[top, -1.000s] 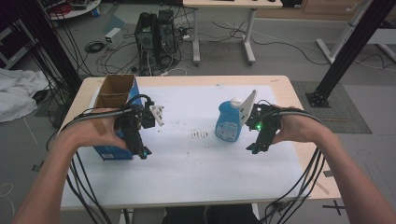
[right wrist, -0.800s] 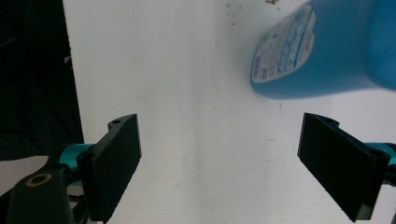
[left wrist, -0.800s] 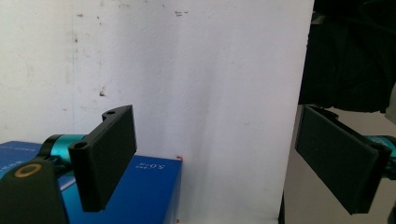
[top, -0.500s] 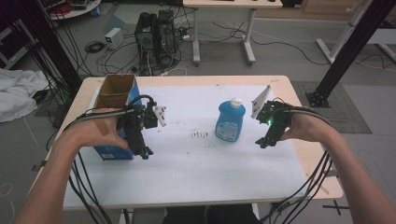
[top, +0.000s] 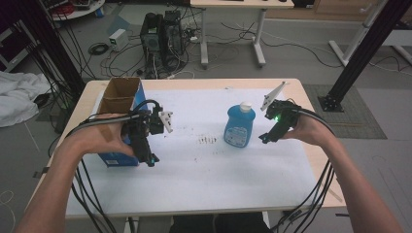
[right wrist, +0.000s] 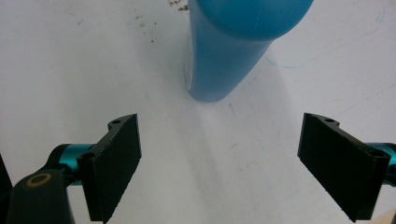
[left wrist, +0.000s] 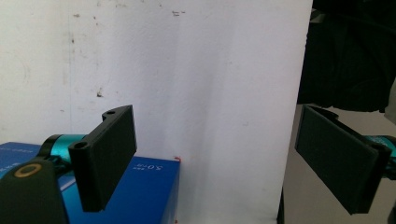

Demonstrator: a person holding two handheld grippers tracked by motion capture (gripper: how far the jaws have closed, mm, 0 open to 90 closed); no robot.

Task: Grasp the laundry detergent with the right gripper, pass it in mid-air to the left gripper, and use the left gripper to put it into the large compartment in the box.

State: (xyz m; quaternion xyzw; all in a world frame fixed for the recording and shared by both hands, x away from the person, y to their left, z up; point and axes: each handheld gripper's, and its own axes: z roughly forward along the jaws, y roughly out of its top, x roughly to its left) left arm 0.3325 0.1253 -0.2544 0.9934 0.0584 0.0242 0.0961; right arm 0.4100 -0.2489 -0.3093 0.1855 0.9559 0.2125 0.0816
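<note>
A blue bottle (top: 239,125) with a white cap stands upright on the white-covered table (top: 209,194), right of centre. My right gripper (top: 268,137) hovers open just right of it, apart from it. In the right gripper view the bottle's base (right wrist: 233,51) lies ahead of the wide-open right gripper (right wrist: 219,158), nothing between the jaws. A blue box (top: 119,104) with an open cardboard top stands at the left. My left gripper (top: 145,155) is open beside the box's near right corner. The box's corner (left wrist: 140,186) shows under the left jaw of the left gripper (left wrist: 224,158).
Brown specks (top: 208,141) mark the white cover between box and bottle. Cables trail from both grippers over the table's front edge. The left gripper view reaches the table's edge, with dark cloth (left wrist: 348,56) beyond it. Desks, a computer tower (top: 163,34) and cables stand on the floor behind.
My right gripper has drawn back to the right from the bottle, which stays standing upright. The left gripper and the box have barely moved.
</note>
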